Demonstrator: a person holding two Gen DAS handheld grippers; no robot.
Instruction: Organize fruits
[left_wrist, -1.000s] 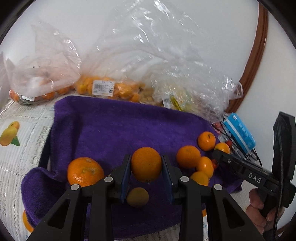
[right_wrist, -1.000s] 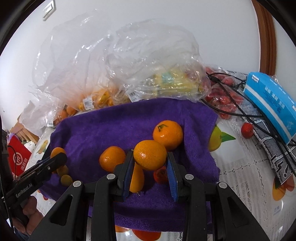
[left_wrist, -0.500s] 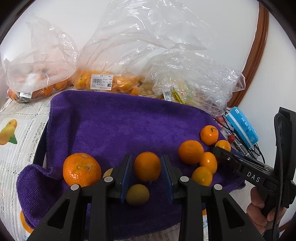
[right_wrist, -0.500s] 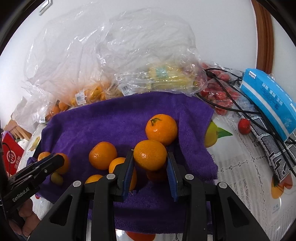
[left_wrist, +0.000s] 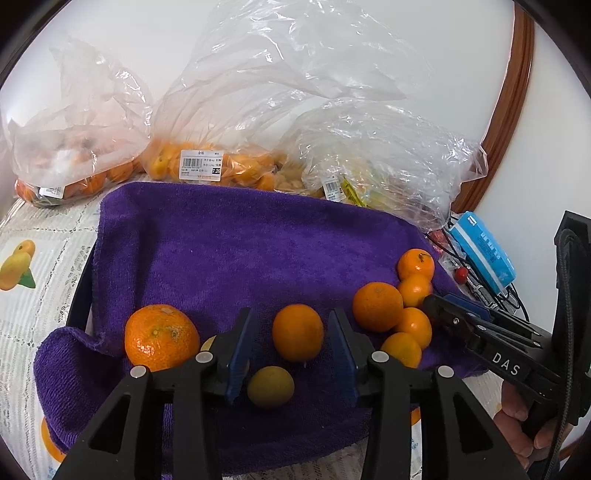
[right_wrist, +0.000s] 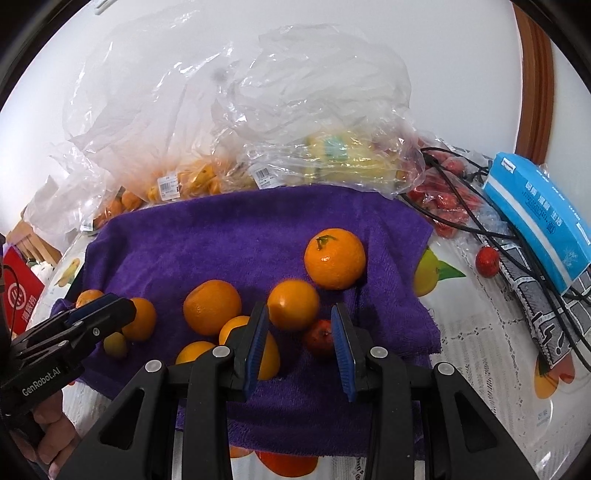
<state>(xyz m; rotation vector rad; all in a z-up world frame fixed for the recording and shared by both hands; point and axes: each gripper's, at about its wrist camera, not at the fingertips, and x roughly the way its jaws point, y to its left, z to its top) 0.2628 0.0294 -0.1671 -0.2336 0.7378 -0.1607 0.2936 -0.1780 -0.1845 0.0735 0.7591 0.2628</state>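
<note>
Mandarins lie on the purple towel in two lots: a cluster at its right end and a larger orange with a small greenish-yellow fruit at its left, while bagged fruit behind looks unsorted. Judging by this, sorting is partway. The left gripper stands spread around a mandarin resting on the towel, gaps both sides. The right gripper is likewise spread; another mandarin sits between its blue pads, apparently unpinched.
</note>
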